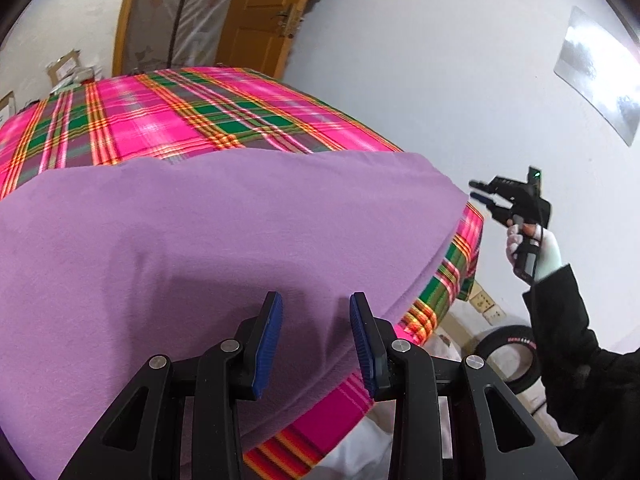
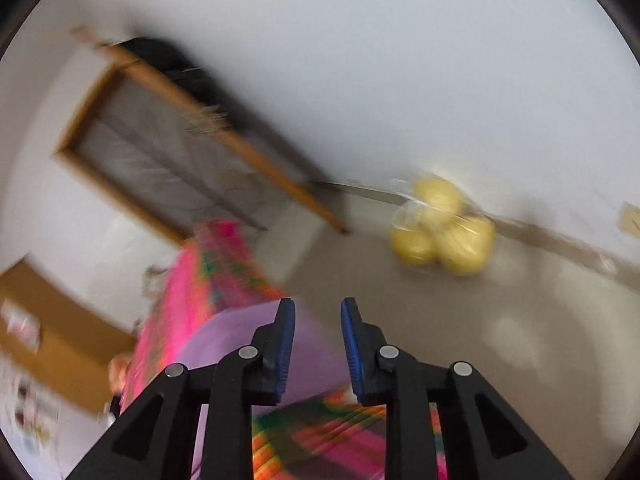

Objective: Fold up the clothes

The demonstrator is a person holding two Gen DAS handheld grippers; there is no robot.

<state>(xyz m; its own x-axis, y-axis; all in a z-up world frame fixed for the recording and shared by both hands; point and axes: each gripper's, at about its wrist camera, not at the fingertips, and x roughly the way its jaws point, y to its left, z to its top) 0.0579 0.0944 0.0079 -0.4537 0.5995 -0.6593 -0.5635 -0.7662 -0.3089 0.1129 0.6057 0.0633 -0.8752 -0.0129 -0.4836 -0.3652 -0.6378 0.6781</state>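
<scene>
A purple garment [image 1: 200, 240] lies folded flat on a table under a pink and green plaid cloth [image 1: 160, 112], and reaches the table's right edge. My left gripper [image 1: 316, 320] hovers over the garment's near part, its blue pads apart and nothing pinched between them. My right gripper [image 1: 478, 192], held by a gloved hand with a black sleeve, hangs in the air just off the garment's right corner. In the blurred right wrist view that gripper [image 2: 318, 320] is open and empty above the garment [image 2: 236, 336] and the plaid cloth [image 2: 208, 264].
A wooden door [image 1: 256, 20] and some boxes [image 1: 64, 68] stand behind the table. A tyre [image 1: 508, 356] and a wall socket [image 1: 486, 306] sit low by the white wall on the right. A bag of yellow balls [image 2: 440, 228] lies on the floor.
</scene>
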